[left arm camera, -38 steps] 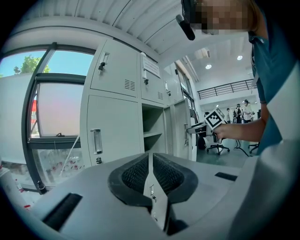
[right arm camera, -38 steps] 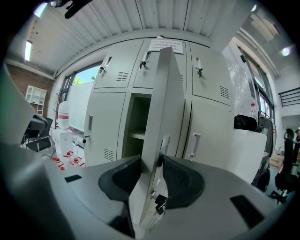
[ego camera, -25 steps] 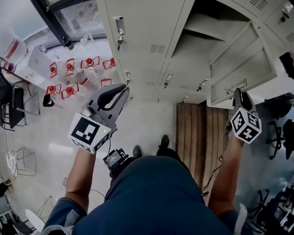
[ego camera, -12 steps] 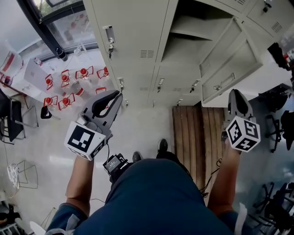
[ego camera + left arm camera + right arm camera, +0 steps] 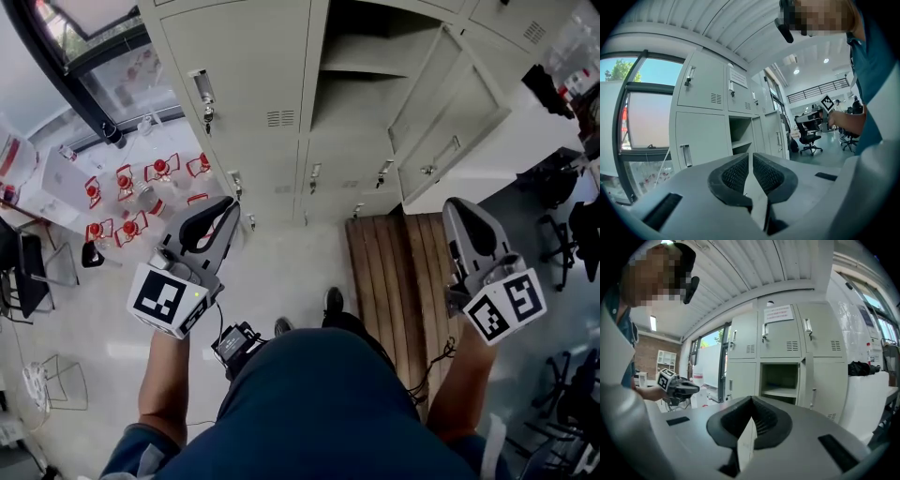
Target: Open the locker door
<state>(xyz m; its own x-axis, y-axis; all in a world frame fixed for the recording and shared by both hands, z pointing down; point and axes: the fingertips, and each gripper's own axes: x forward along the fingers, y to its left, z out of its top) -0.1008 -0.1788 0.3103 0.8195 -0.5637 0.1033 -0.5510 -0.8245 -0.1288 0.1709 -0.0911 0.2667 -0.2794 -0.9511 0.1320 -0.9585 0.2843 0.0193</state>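
The beige locker door (image 5: 452, 120) stands swung out to the right, its handle (image 5: 439, 156) facing the floor. The compartment (image 5: 361, 70) behind it shows a bare shelf. My right gripper (image 5: 457, 210) hovers below the door's edge, apart from it, shut and holding nothing. My left gripper (image 5: 228, 203) hangs in front of the closed lockers at left, shut too, and empty. In the right gripper view the gripper (image 5: 751, 400) faces the open compartment (image 5: 779, 379). In the left gripper view the gripper (image 5: 751, 155) points at the same opening (image 5: 739, 135).
Closed lockers (image 5: 248, 89) fill the bank to the left. A wooden pallet (image 5: 389, 253) lies on the floor under the open door. Red-topped items (image 5: 141, 178) sit behind glass at left. Office chairs (image 5: 567, 225) and a white cabinet (image 5: 863, 392) stand at right.
My right gripper has pulled back from the door handle toward me, and its jaws have closed. The door has stayed open. My left gripper has barely moved.
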